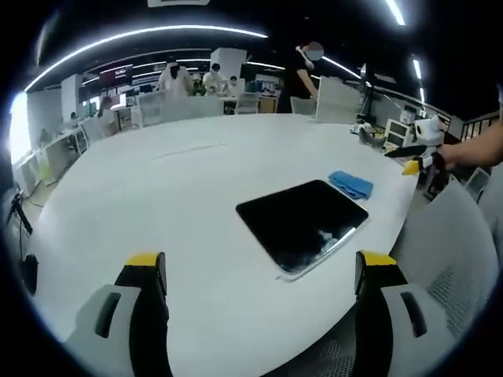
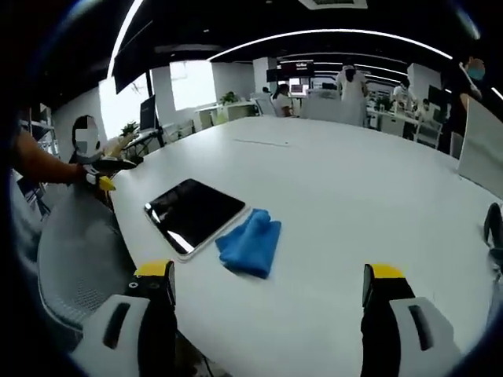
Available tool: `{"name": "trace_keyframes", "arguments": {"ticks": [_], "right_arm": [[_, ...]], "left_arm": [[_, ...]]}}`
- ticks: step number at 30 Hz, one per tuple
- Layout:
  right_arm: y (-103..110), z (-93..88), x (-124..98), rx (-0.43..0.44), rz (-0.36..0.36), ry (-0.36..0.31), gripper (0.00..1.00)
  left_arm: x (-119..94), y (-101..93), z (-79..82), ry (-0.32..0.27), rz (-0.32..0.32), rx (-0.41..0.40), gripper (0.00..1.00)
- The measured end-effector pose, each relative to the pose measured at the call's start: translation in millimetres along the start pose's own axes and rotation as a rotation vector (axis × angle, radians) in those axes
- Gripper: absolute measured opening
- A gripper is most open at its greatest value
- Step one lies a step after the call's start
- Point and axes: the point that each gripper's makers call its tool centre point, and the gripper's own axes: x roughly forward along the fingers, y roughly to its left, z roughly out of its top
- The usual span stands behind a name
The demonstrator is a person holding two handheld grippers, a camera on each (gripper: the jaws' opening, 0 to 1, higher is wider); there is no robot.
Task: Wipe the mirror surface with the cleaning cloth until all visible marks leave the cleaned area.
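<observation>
Mirror point(image 2: 192, 214) black; cloth point(image 2: 250, 243) blue; table point(image 2: 354, 204) white; gripper point(image 2: 267, 284) tips yellow.

Glossy dark mirror point(image 2: 195, 214), soft blue cloth point(image 2: 250, 244), smooth matt white table point(image 2: 354, 204)

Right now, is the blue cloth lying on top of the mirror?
No, the blue cloth lies on the white table beside the mirror.

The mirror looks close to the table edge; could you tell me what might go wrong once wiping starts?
1. The mirror lies flat near the edge of the white table, so a sideways wipe may push it off.
2. The blue cloth sits loose beside it, ungripped; both grippers, left and right, are open, and a shallow pinch may drop the cloth.
3. A mesh chair stands close, possibly crowding the approach.
</observation>
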Motion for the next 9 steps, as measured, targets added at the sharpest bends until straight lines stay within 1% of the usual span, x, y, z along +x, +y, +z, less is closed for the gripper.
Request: {"name": "trace_keyframes", "arguments": {"ticks": [2,4,6,9], "right_arm": [[-1.9,-0.7,-1.9,0.011,-0.004,0.000,0.98],[-3.9,0.0,-4.9,0.021,-0.017,-0.010,0.98],[-3.7,-0.4,-6.8,0.039,-0.015,-0.012,0.98],[-3.6,0.1,-8.9,0.049,-0.020,-0.023,0.98]], "left_arm": [[0.1,0.6,-0.3,-0.004,0.003,0.002,0.99],[0.3,0.1,-5.9,0.022,0.001,0.016,0.99],[-0.3,-1.3,-3.9,0.012,-0.006,0.004,0.99],[-1.6,0.4,-3.1,0.003,0.002,-0.010,0.99]]}}
